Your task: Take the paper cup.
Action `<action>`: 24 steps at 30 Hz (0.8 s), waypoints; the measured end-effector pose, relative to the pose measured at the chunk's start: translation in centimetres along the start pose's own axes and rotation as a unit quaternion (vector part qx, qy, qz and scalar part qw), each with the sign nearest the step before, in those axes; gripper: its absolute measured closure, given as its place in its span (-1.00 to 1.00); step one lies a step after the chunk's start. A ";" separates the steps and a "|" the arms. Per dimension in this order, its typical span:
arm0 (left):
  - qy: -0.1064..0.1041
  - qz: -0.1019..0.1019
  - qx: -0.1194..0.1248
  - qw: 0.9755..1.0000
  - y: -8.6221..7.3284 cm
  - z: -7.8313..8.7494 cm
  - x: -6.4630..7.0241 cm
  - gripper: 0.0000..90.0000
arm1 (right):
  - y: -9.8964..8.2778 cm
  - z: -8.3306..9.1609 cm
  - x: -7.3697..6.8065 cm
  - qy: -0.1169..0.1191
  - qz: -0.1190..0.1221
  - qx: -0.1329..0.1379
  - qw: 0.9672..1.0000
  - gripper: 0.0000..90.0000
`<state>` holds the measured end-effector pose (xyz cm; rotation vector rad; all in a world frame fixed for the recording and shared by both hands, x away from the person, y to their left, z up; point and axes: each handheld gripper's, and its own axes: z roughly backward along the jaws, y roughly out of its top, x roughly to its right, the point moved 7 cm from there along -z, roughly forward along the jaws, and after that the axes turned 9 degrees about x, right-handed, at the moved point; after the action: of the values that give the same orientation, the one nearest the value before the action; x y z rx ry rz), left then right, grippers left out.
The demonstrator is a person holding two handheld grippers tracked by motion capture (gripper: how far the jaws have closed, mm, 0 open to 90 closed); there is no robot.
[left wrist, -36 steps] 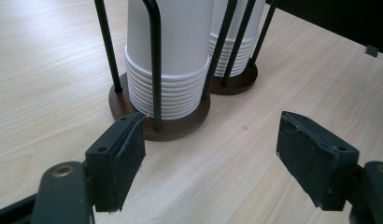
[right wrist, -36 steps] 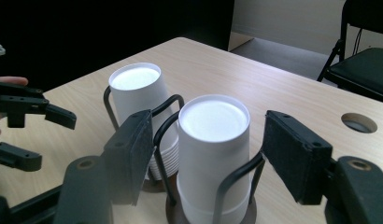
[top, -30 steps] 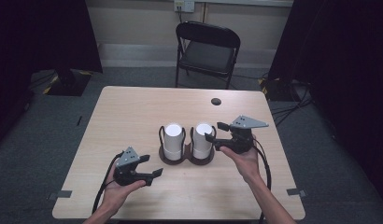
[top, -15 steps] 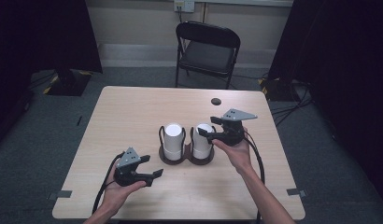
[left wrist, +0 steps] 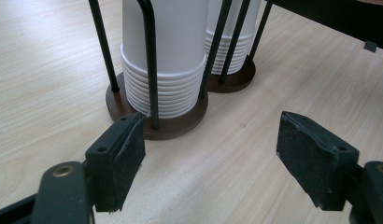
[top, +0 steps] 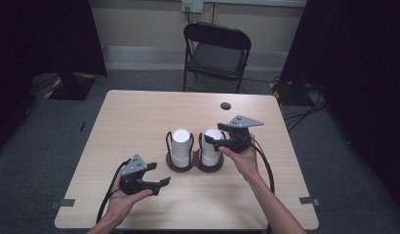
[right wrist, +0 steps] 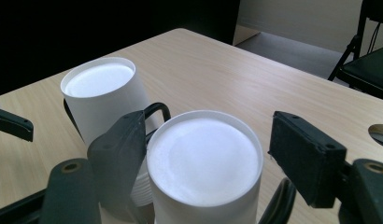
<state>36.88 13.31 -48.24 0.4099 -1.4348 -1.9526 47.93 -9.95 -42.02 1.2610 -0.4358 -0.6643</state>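
Two stacks of upturned white paper cups stand in a dark wire holder (top: 195, 165) on a wooden base at mid-table. In the high view my right gripper (top: 211, 142) is at the top of the right stack (top: 211, 148). The right gripper view has my right gripper (right wrist: 213, 151) open, one jaw on each side of that stack's top cup (right wrist: 204, 163), with small gaps; the left stack (right wrist: 103, 95) stands beyond. My left gripper (top: 162, 184) rests low near the table's front. It is open (left wrist: 217, 154), empty, and faces the left stack (left wrist: 166, 60) and the base (left wrist: 173, 128).
A black folding chair (top: 215, 53) stands behind the table. A dark round hole (top: 226, 106) sits in the tabletop (top: 139, 117) at the back right. Cables trail from both grippers toward the front edge.
My right gripper has moved left from beside the right stack until its open jaws straddle the top cup. The left gripper has stayed put.
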 end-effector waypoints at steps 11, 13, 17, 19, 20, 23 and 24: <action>0.001 0.000 -0.002 1.000 -0.1 -0.1 -0.1 -0.48 | -0.9 -0.8 -0.3 0.006 0.008 -0.017 1.000 -0.33; 0.001 0.000 -0.001 1.000 -0.1 -0.1 -0.1 -0.48 | -0.9 -0.8 -0.3 0.007 0.011 -0.017 1.000 -0.33; 0.001 0.001 -0.001 1.000 -0.1 -0.1 -0.1 -0.48 | -1.0 -0.9 -0.4 0.003 0.017 -0.023 1.000 -0.33; 0.001 0.002 -0.002 1.000 -0.2 -0.1 0.0 -0.48 | -1.1 -1.0 -0.4 0.002 0.018 -0.024 1.000 -0.32; 0.001 0.002 -0.002 1.000 -0.2 -0.1 0.0 -0.48 | -1.1 -1.0 -0.3 0.001 0.018 -0.026 1.000 -0.32; 0.001 0.002 -0.003 1.000 -0.2 -0.1 -0.1 -0.48 | -1.2 -1.1 -0.4 0.001 0.022 -0.030 0.999 -0.30; 0.001 0.001 -0.003 1.000 -0.2 -0.1 -0.1 -0.48 | -1.3 -1.1 -0.3 -0.002 0.023 -0.033 0.999 -0.27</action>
<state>36.95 13.31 -48.51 0.4068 -1.4261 -1.9538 48.13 -9.13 -43.51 1.1848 -0.4424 -0.6372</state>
